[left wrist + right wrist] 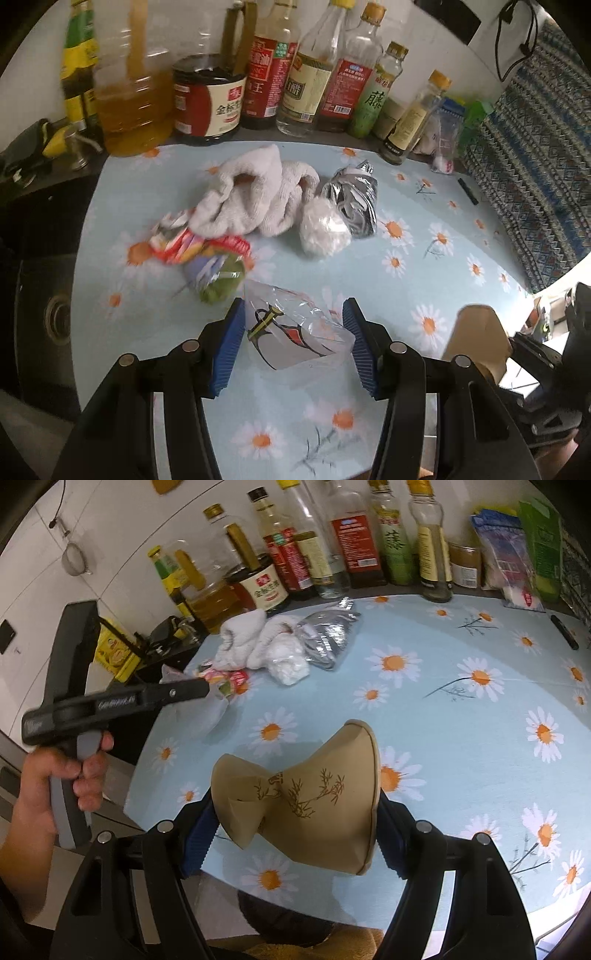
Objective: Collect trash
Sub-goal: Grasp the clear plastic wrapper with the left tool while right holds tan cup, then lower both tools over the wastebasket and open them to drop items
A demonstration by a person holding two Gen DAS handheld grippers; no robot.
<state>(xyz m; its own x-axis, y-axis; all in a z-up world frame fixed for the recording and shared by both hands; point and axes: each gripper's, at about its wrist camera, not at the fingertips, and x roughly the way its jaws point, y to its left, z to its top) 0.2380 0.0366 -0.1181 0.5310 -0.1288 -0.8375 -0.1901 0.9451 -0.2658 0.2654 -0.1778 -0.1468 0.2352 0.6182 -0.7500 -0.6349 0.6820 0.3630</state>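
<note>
The clear plastic wrapper [295,332] sits pinched between the left gripper [293,343] pads; only the right wrist view shows the right gripper [295,834] clamping one crushed paper cup [306,794]. Beyond the tongs lie one white towel [255,192], one silver bag [352,199] and one colourful wrapper [195,247].

Left gripper [293,345]: pitched steeply down, blue pads [229,350] at 9 and 3 o'clock, closed on clear plastic wrapper [295,332]. Seen from right wrist view, left gripper [207,688] reaches toward 3 o'clock; bare hand [70,775] wraps grey handle, finger on trigger. Right gripper [295,834]: angled down, jaws fairly wide, clamped on crushed tan paper cup [306,797].
</note>
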